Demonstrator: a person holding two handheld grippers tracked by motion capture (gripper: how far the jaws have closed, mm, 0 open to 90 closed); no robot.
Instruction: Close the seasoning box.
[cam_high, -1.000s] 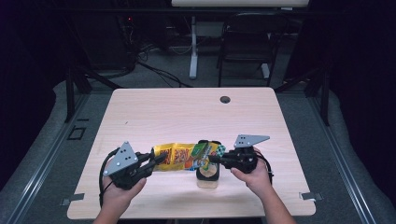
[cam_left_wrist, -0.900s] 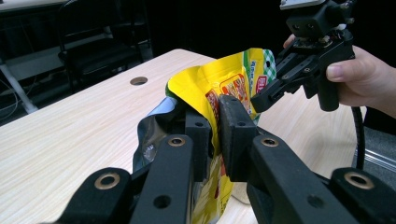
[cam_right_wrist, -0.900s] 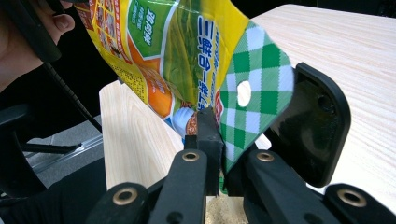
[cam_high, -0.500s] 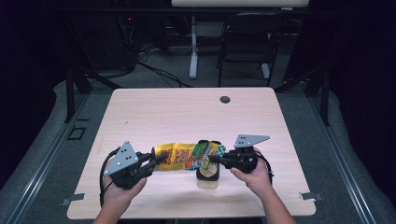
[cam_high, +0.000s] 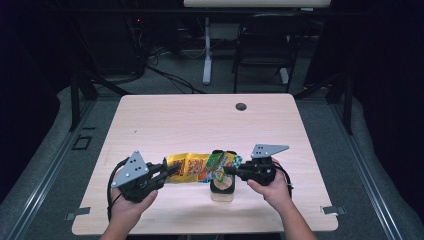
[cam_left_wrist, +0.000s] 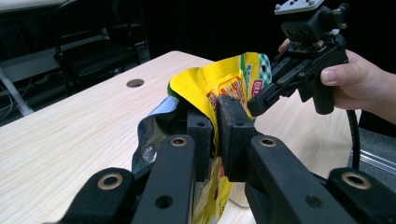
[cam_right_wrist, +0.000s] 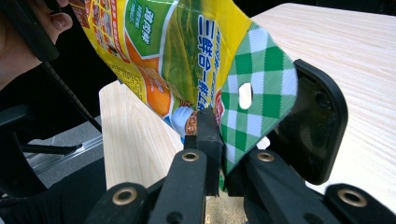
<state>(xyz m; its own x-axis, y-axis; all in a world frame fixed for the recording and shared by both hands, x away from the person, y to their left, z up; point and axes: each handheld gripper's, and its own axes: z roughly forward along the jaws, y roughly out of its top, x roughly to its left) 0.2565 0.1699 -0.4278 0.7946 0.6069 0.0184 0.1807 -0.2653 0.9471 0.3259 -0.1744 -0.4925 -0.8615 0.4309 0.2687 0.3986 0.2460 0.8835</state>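
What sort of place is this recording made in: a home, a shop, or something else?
Probably a lab or recording room, not a home: a bare wooden table with a cable hole, tangled cables on a grey carpeted floor, an office chair behind, and dark surroundings.

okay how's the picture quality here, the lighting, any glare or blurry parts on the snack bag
High view: the table is lit, its surroundings dark, and the snack bag looks soft, its print unreadable. Left gripper view: the left gripper looms near and slightly blurred; the bag's silver lining glints. Right gripper view: the bag's print is sharp, the background dark.
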